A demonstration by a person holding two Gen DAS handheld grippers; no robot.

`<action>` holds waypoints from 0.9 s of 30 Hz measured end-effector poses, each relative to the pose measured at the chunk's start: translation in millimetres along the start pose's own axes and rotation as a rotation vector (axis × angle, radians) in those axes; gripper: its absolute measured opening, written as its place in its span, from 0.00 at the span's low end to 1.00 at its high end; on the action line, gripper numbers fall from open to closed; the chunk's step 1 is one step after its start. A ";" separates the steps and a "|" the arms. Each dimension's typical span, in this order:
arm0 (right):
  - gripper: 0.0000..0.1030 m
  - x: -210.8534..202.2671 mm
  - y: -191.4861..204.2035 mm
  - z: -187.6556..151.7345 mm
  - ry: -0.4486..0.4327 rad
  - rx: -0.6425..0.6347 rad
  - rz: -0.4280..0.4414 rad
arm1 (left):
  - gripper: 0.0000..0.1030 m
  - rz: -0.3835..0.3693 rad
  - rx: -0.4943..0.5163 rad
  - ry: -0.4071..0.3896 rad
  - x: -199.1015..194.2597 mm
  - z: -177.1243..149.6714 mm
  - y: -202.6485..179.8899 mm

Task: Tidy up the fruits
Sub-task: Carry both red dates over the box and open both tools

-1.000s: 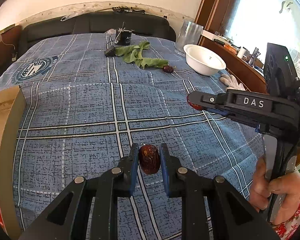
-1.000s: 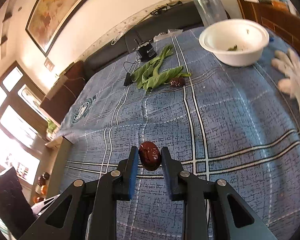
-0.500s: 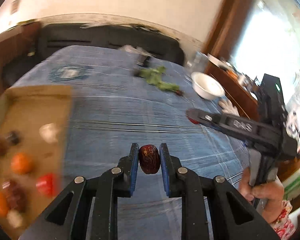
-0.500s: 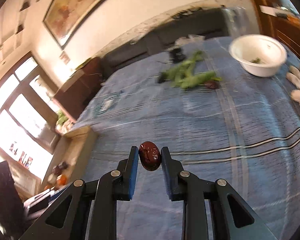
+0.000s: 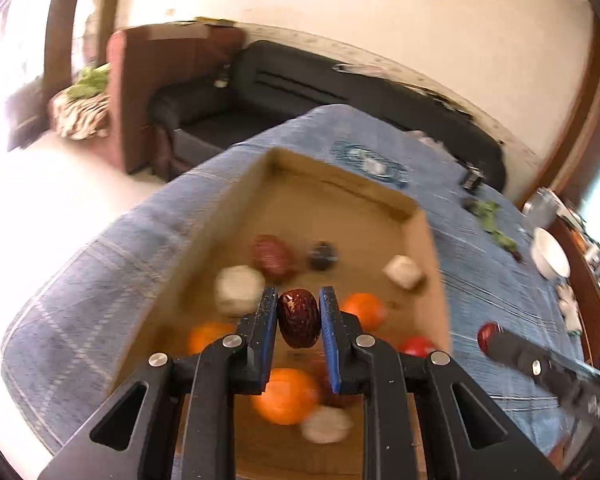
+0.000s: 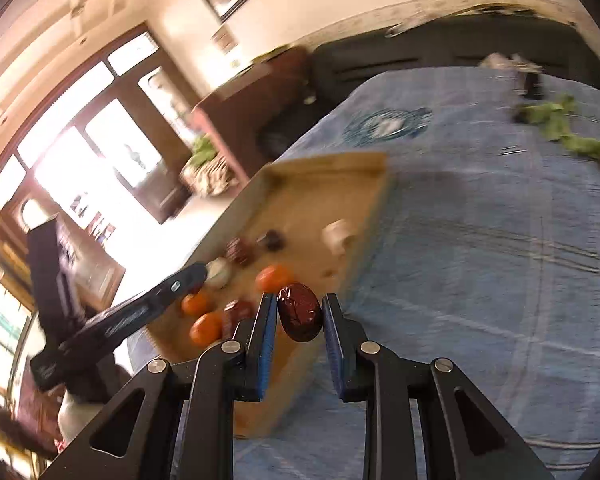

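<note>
My left gripper [image 5: 299, 322] is shut on a dark red date [image 5: 299, 323] and holds it above the open cardboard box [image 5: 428, 248], which holds several oranges [image 5: 286, 396], dates and white pieces. My right gripper [image 6: 300, 318] is shut on another dark red date [image 6: 300, 317] and hangs over the box's near right edge [image 6: 364, 256]. The right gripper also shows in the left wrist view [image 5: 488, 338], beside the box with its date at the tip. The left gripper shows in the right wrist view [image 6: 198, 274], over the fruit in the box.
The box lies on a blue checked cloth [image 6: 480, 240]. Green leaves [image 6: 560, 128] and a dark date lie at the far side, with a white bowl [image 5: 550, 258] beyond. A black sofa [image 5: 300, 88] stands behind the table.
Both grippers have swung left with their dates, from over the bare cloth to the cardboard box. The left one is now above the fruit inside it.
</note>
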State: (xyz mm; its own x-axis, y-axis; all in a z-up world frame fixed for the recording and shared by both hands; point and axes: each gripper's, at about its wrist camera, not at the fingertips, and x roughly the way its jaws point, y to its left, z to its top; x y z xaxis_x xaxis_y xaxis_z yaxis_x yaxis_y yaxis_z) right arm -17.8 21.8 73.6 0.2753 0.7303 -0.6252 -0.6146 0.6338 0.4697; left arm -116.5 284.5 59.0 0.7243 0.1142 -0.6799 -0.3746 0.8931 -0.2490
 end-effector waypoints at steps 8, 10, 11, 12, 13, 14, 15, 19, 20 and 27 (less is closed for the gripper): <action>0.26 42.9 37.1 -22.5 0.096 -0.133 -0.052 | 0.20 0.010 -0.053 0.025 12.9 -4.0 31.4; 0.26 46.1 42.6 -26.0 0.095 -0.164 -0.076 | 0.27 0.003 -0.052 0.026 12.8 -4.1 29.8; 0.26 46.9 43.4 -27.2 0.092 -0.176 -0.085 | 0.37 0.001 -0.050 0.023 10.5 -4.9 29.5; 0.26 47.3 44.0 -27.9 0.091 -0.182 -0.088 | 0.41 0.002 -0.048 0.014 6.5 -5.4 28.1; 0.27 47.8 44.0 -28.8 0.091 -0.186 -0.089 | 0.47 0.003 -0.045 0.003 3.0 -5.8 27.2; 0.31 46.6 44.0 -29.6 0.090 -0.185 -0.089 | 0.50 0.005 -0.040 -0.008 -1.6 -6.7 26.6; 0.34 45.3 44.1 -30.1 0.087 -0.184 -0.088 | 0.52 0.006 -0.032 -0.020 -6.6 -6.9 24.7; 0.59 28.8 42.7 -28.4 0.046 -0.178 -0.076 | 0.59 0.015 -0.011 -0.062 -26.6 -5.3 19.7; 0.61 21.0 45.8 -27.9 0.032 -0.182 -0.073 | 0.59 0.022 -0.004 -0.077 -33.0 -4.9 19.1; 0.71 -17.3 56.1 -1.1 -0.044 -0.250 -0.015 | 0.61 0.100 0.026 -0.225 -121.5 -4.6 18.2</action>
State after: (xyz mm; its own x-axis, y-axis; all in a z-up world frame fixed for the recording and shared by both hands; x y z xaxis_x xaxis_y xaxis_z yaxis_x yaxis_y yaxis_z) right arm -57.9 44.5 110.2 0.3139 0.7353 -0.6007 -0.7726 0.5655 0.2885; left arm -214.0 284.8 133.9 0.7962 0.2941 -0.5288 -0.4381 0.8830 -0.1684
